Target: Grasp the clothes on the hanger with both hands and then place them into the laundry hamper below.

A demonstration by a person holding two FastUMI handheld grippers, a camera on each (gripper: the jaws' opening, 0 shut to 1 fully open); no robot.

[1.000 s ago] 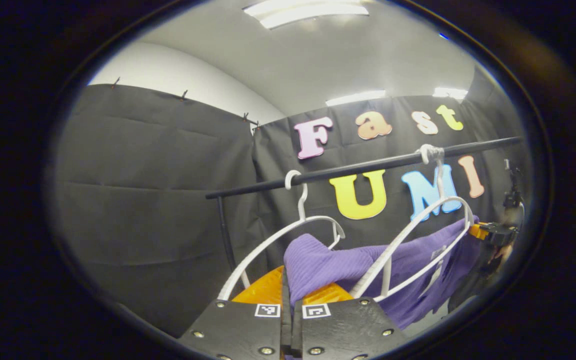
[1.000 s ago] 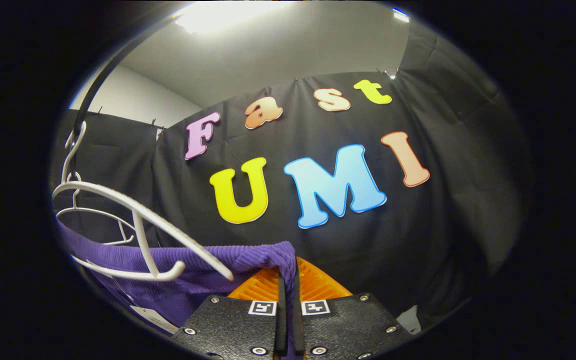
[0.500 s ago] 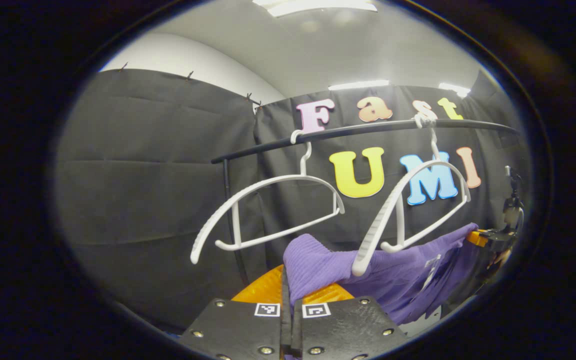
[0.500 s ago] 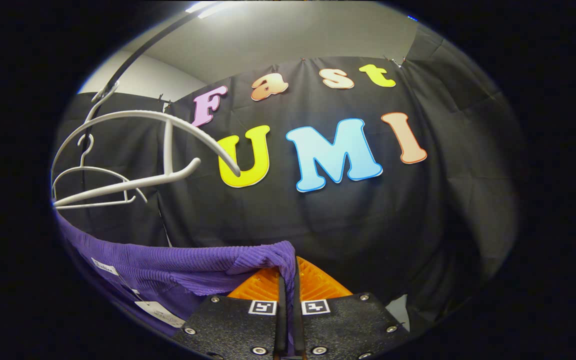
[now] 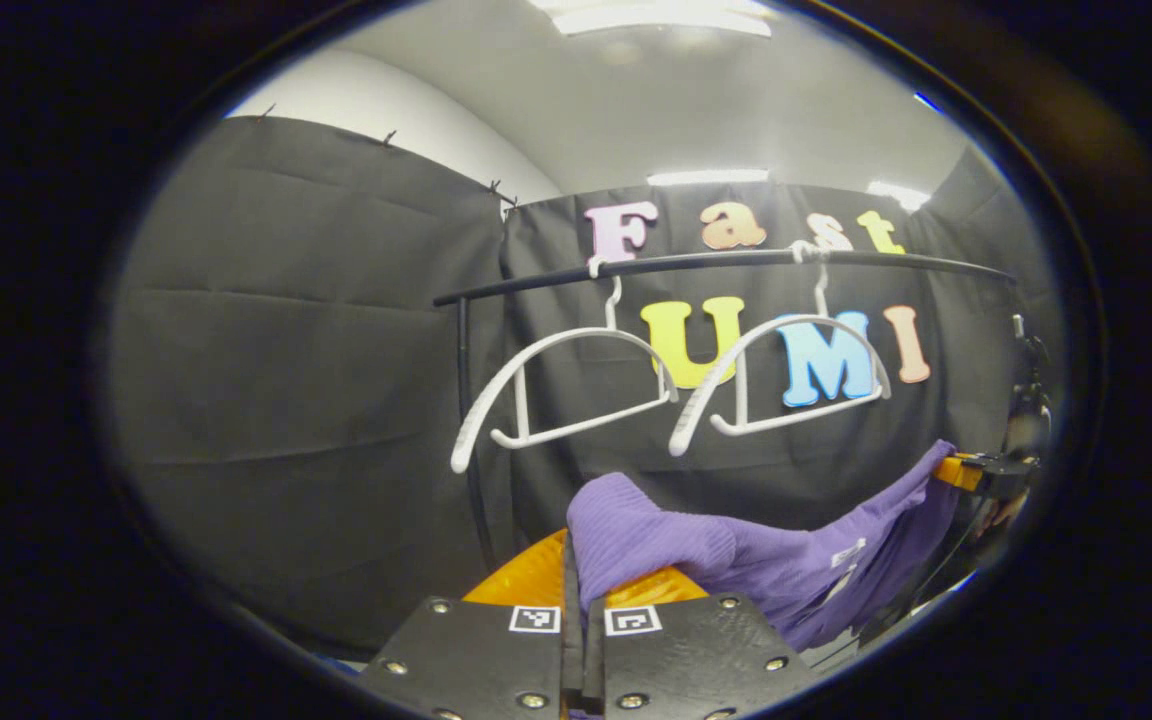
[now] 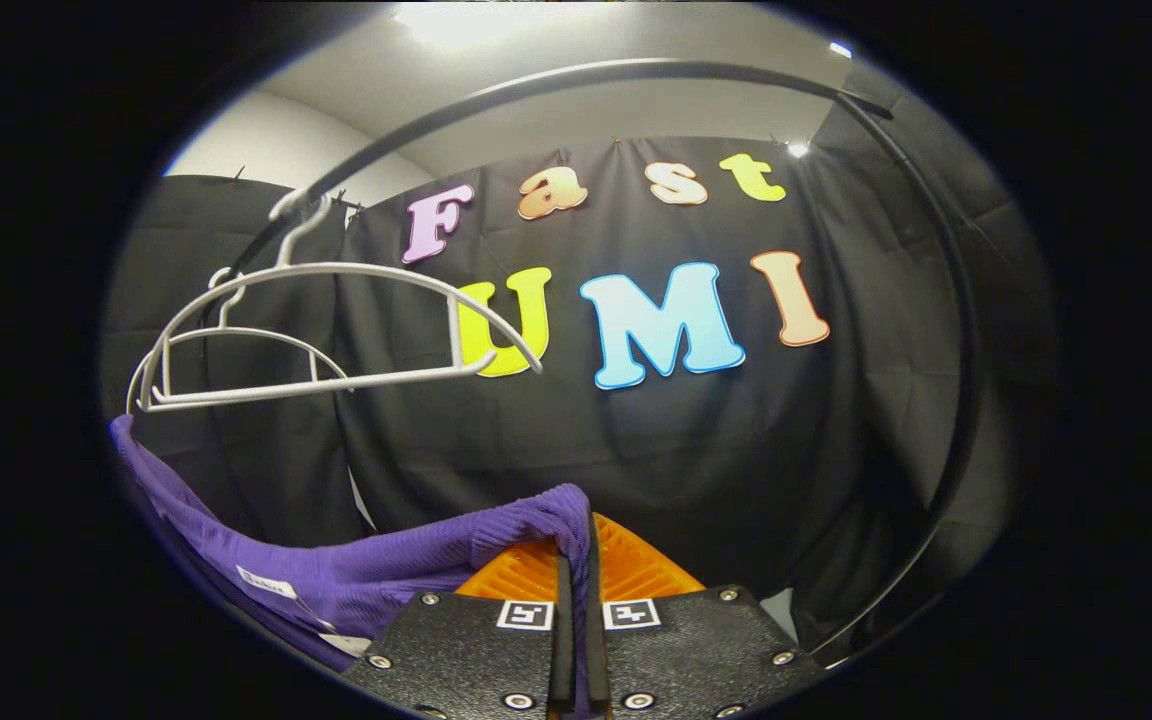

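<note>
A purple ribbed garment (image 5: 736, 560) hangs stretched between my two grippers, below the hangers and free of them. My left gripper (image 5: 576, 545) is shut on one end of the cloth. At the far right of the left gripper view, the right gripper (image 5: 976, 470) pinches the other end. In the right gripper view, my right gripper (image 6: 576, 535) is shut on the purple garment (image 6: 336, 570), which sags away to the left. Two bare white hangers (image 5: 576, 385) (image 5: 786, 375) hang on the black rail (image 5: 716, 265).
The black rail (image 6: 556, 90) arches overhead in the right gripper view, with its post (image 6: 946, 450) running down on the right. Both white hangers (image 6: 336, 330) sit at the left there. The rail's left post (image 5: 471, 430) stands behind the garment.
Both grippers have come down and back with the garment. It has slid off the hanger, which swung back level under the rail. The rail now sits higher in both views.
</note>
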